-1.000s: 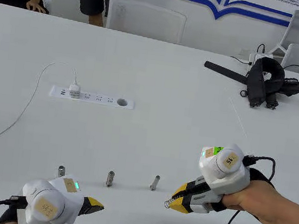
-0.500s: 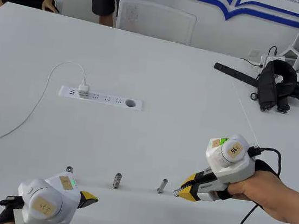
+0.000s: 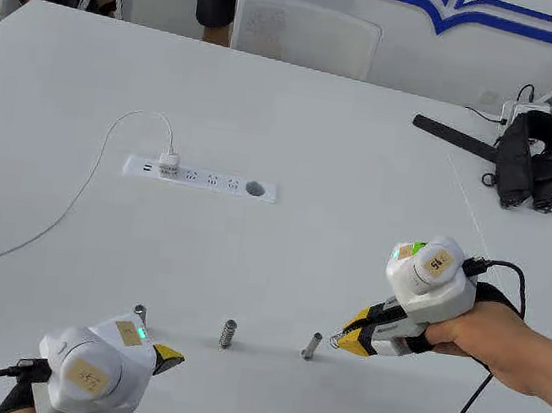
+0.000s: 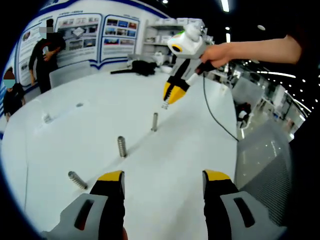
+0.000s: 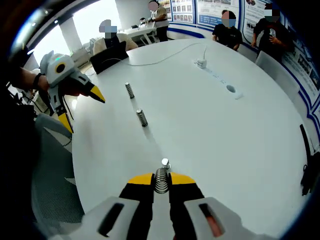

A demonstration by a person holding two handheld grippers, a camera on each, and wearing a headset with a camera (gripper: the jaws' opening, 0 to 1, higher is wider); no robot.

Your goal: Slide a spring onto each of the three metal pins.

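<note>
Right gripper (image 3: 347, 341) clamped on spring (image 5: 160, 181) just short of bare pin (image 3: 311, 346); best to square coil bore over pin tip before sliding down; left gripper (image 4: 163, 176) released.

the right tool (image 3: 340, 340) is angled down and toward the person's left, its yellow-tipped jaws pinched together on a spring (image 5: 160, 181). the right hand (image 3: 477, 337) wraps the rear grip, with the forearm running off to the right edge of the head view. the left tool (image 4: 162, 177) sits close to the person's body. its jaws are spread wide with nothing between them, pointing toward the right tool.
</note>
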